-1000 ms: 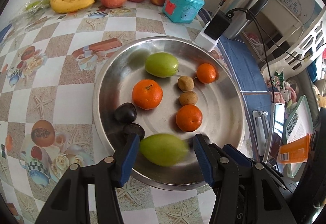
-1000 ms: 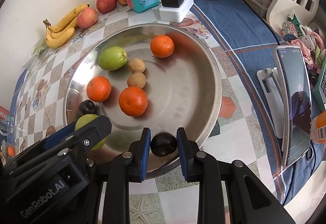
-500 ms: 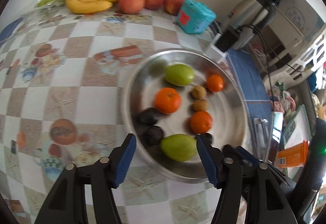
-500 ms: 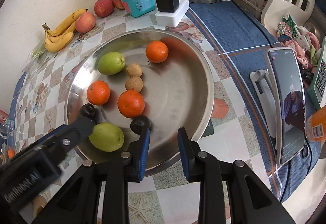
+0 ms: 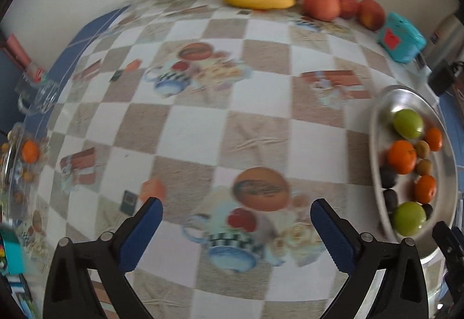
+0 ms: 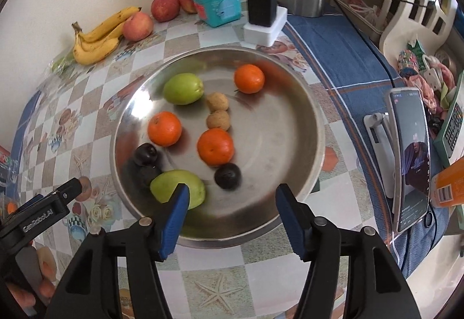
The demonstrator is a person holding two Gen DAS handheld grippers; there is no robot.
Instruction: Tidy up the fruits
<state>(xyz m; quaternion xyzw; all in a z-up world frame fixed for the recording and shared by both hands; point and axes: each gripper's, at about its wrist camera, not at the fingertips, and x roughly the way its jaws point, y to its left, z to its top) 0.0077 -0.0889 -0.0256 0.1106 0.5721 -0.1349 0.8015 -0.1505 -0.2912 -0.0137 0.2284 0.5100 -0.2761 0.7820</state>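
Fruits sit grouped in the steel tray [image 6: 307, 104] at frame centre, dark plum [image 6: 227, 175] freshly dropped in, so right gripper [image 6: 232, 217] has just been opening, empty, while left gripper [image 5: 236, 235], jaws widening and empty, hangs over bare tablecloth [image 5: 203, 122] toward remaining fruit.

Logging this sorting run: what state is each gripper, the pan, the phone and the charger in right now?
Left gripper: open, empty, over bare tablecloth.
Right gripper: open, empty, just opened; dark plum lies loose ahead of it.
Pan: upright, holding fruit.
Phone: screen lit, propped on a stand.
Charger: plugged in.
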